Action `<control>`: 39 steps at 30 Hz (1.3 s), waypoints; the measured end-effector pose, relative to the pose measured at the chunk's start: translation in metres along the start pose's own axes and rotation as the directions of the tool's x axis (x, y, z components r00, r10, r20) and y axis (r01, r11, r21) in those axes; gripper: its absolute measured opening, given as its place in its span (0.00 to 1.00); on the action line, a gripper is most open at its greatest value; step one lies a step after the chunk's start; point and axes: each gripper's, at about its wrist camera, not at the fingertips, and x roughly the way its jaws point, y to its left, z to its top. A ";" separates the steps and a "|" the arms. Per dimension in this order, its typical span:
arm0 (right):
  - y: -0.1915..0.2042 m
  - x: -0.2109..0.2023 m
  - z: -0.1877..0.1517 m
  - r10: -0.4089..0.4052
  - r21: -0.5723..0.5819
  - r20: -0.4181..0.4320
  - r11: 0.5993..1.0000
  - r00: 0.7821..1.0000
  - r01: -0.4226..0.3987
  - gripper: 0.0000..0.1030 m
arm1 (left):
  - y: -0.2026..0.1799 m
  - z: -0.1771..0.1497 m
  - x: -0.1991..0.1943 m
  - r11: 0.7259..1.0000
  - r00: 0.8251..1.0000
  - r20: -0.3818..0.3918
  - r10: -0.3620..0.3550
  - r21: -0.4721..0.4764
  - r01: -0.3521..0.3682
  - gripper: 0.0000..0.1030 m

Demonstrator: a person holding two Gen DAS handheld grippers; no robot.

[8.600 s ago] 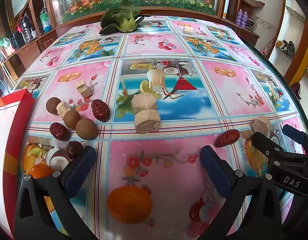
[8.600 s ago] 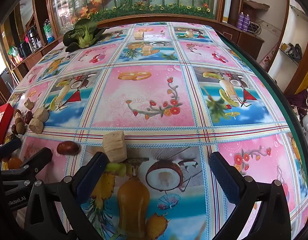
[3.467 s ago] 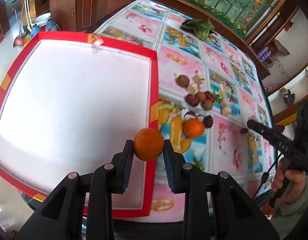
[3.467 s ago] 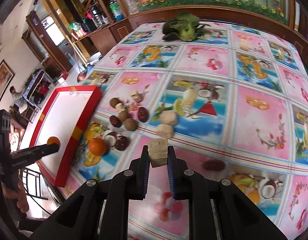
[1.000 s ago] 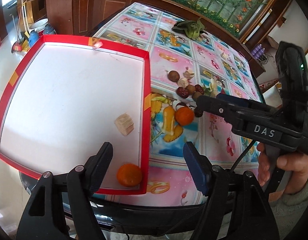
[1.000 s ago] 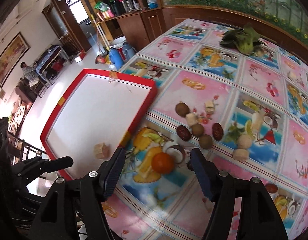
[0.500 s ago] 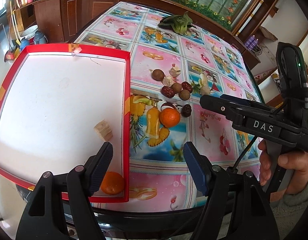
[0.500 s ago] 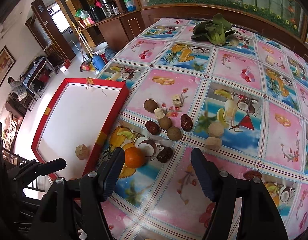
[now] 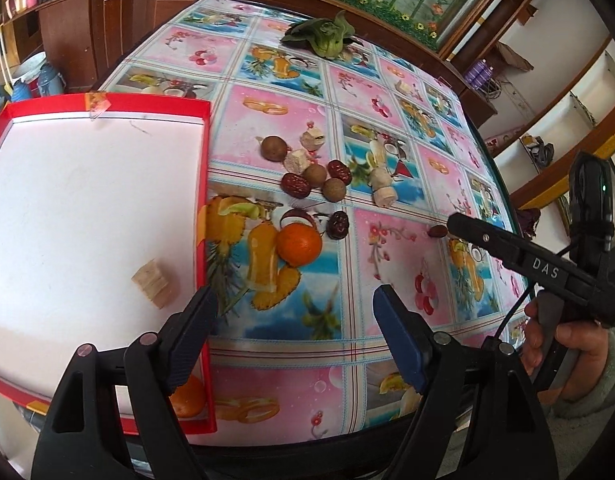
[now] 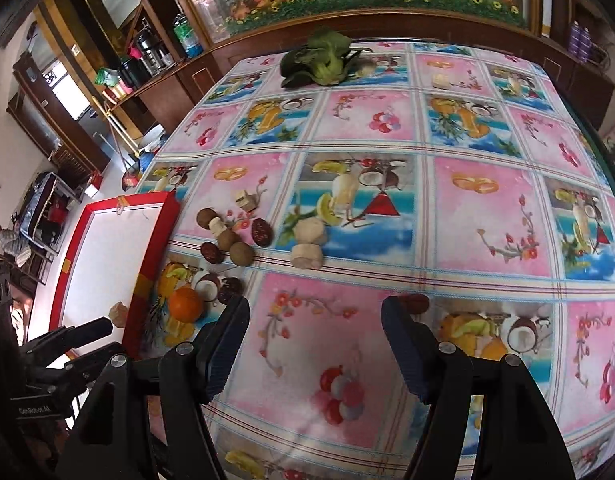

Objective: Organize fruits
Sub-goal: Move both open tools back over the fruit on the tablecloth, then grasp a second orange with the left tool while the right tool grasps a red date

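- Blue-padded left tool (image 9: pixel 295 320): jaws opening, nothing between them; hangs over the worktop's (image 9: pixel 387 264) near edge, beside the red tray (image 9: pixel 205 208).
- Right tool (image 10: pixel 315 344): jaws wide apart, empty, above a pink tablecloth panel.
- Loose orange (image 9: pixel 299 242) on the cloth just right of the tray rim, ahead of the left tool.
- In the tray: pale sliced chunk (image 9: pixel 154 285), long axis diagonal, near-right to far-left; second orange (image 9: pixel 189 398) in the near right corner, half hidden by the left finger.
- Cluster beyond the loose orange: dates, round brown fruits, pale chunks (image 9: pixel 381 186).
- Only the left view shows the tray orange and the person's hand (image 9: pixel 563 344) on the right tool; the right view shows a lone date (image 10: pixel 414 303) by its right finger.
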 end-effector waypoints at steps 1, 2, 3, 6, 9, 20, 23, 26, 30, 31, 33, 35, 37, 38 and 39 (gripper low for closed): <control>-0.007 -0.002 -0.003 -0.007 0.014 0.000 1.000 1.000 0.007 0.68 | -0.002 0.002 0.002 1.000 1.000 -0.003 -0.001 0.009 0.001 0.78; -0.013 -0.003 -0.006 -0.012 0.030 -0.001 0.999 1.000 0.012 0.68 | -0.004 0.003 0.004 1.000 1.000 -0.007 0.001 0.017 -0.001 0.78; -0.021 -0.004 -0.008 -0.017 0.045 -0.004 0.999 1.000 0.017 0.68 | -0.007 0.006 0.008 1.000 1.000 -0.013 0.008 0.030 -0.008 0.78; -0.039 -0.007 -0.016 -0.030 0.091 -0.013 0.995 0.999 0.031 0.68 | -0.012 0.011 0.016 0.998 0.999 -0.022 0.025 0.057 -0.023 0.78; -0.053 -0.012 -0.023 -0.045 0.126 -0.014 0.991 0.999 0.046 0.68 | -0.018 0.017 0.025 0.995 0.998 -0.035 0.046 0.089 -0.042 0.78; -0.068 -0.007 -0.024 -0.051 0.123 -0.020 0.991 0.999 0.053 0.68 | -0.017 0.026 0.042 0.993 0.996 -0.067 0.055 0.110 -0.048 0.76; -0.062 0.003 -0.018 -0.052 0.093 -0.031 0.994 0.998 0.055 0.68 | -0.015 0.026 0.045 0.993 0.995 -0.075 0.063 0.105 -0.055 0.62; -0.058 0.012 -0.014 -0.054 0.076 -0.043 0.995 0.998 0.057 0.67 | -0.014 0.028 0.049 0.993 0.994 -0.078 0.075 0.101 -0.067 0.59; -0.059 0.022 -0.013 -0.060 0.067 -0.058 0.996 0.997 0.064 0.67 | -0.017 0.030 0.056 0.990 0.992 -0.084 0.094 0.114 -0.084 0.54; -0.060 0.024 -0.012 -0.059 0.066 -0.063 0.996 0.996 0.064 0.65 | -0.018 0.031 0.059 0.989 0.991 -0.089 0.097 0.117 -0.086 0.52; -0.060 0.029 -0.011 -0.058 0.062 -0.075 0.996 0.996 0.062 0.60 | -0.020 0.031 0.063 0.988 0.990 -0.096 0.103 0.126 -0.090 0.50; -0.059 0.033 -0.010 -0.064 0.046 -0.080 0.997 0.995 0.068 0.59 | -0.023 0.031 0.069 0.986 0.988 -0.107 0.110 0.138 -0.095 0.43; -0.056 0.038 -0.008 -0.072 0.026 -0.086 0.997 0.994 0.075 0.55 | -0.023 0.030 0.072 0.984 0.987 -0.108 0.120 0.144 -0.104 0.41; -0.055 0.040 -0.007 -0.078 0.015 -0.089 0.997 0.993 0.079 0.54 | -0.023 0.031 0.072 0.984 0.987 -0.106 0.123 0.144 -0.107 0.40; -0.054 0.043 -0.006 -0.082 0.005 -0.091 0.997 0.992 0.083 0.53 | -0.022 0.031 0.072 0.984 0.987 -0.106 0.124 0.140 -0.108 0.38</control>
